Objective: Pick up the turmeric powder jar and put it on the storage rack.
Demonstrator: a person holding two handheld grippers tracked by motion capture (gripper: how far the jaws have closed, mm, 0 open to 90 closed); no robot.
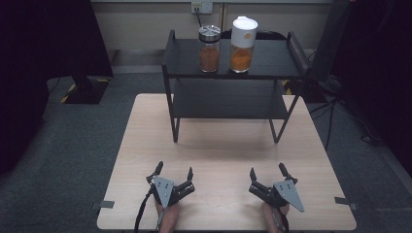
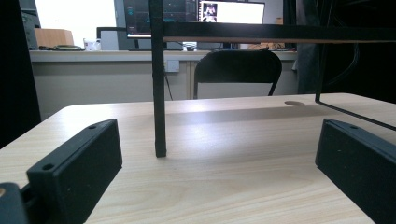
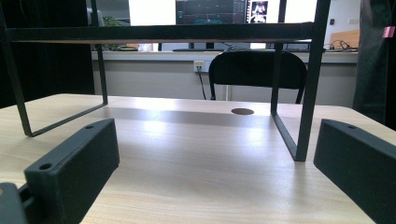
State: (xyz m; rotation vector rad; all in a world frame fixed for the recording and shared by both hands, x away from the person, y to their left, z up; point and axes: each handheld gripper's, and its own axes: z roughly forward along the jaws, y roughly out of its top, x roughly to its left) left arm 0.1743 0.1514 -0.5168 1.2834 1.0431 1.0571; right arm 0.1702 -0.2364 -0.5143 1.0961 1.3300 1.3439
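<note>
Worktop (image 1: 223, 145): pale wood-grain laminate, smooth, w/ soft sheen. Shelf rack (image 1: 233, 92): thin black metal frame, matt; shelf boards dark, matt. Left jar (image 1: 209, 48): clear glass, ribbed silvery metal-look lid, orange-brown powder inside. Right jar (image 1: 242, 44): clear body, glossy white plastic top, orange powder. Left claw (image 1: 174, 171) & right claw (image 1: 267, 171): matt black plastic jaws, slightly grainy; grey metal plates on top. Floor (image 1: 73, 145): grey carpet, rough.

I count two spice jars on my rack's top shelf: one clear jar with a silver lid (image 1: 209, 48) and one jar with a white cap (image 1: 242, 44). One black two-tier rack (image 1: 231, 99), one wooden table (image 1: 145, 145), one black chair (image 2: 238, 70).
</note>
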